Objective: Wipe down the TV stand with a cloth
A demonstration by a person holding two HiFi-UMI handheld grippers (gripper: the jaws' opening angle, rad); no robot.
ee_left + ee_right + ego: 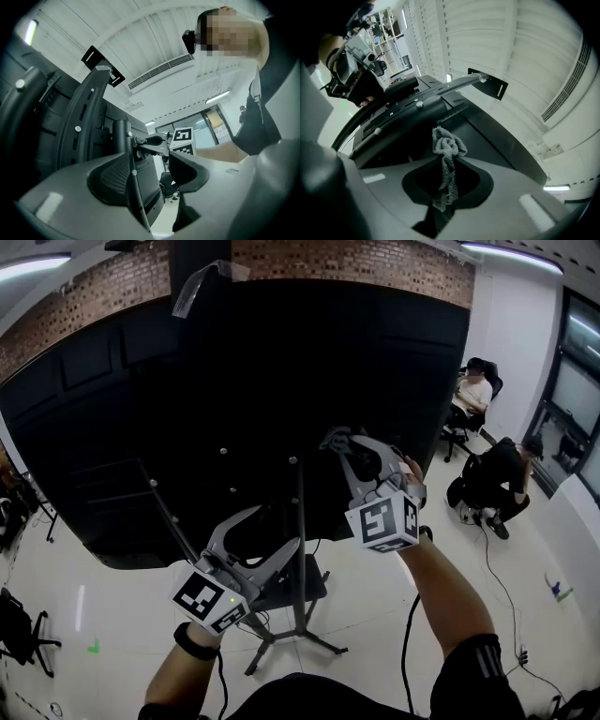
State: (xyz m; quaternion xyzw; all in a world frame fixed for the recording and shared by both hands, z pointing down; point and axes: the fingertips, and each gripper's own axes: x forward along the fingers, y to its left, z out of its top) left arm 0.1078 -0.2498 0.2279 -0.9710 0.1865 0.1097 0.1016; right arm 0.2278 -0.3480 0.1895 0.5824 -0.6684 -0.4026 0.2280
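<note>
Right tongs (pixel 446 161) clamped on cloth (pixel 449 143), thin pinch, may slip out mid-wipe. Left tongs (pixel 152 168) apart beside TV stand pole (pixel 300 606), gripping nothing; unbraced, it could wobble.

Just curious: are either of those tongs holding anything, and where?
Right tongs pinch a grey cloth mid-length, its bunched end sticking out past them; left tongs hold nothing.

Past your right shoulder, a person (pixel 475 390) sits in a black office chair (pixel 462 432) by the white wall, and a second person (pixel 500 476) in dark clothes crouches low on the white floor (pixel 375 615) just in front. A black cable (pixel 502 589) trails across the floor near them. A brick wall (pixel 356 259) runs along the top, with a strip light (pixel 511 253) above it. A green mark (pixel 94 647) shows on the floor to your left. Overhead is a long ceiling vent (pixel 161 70).
</note>
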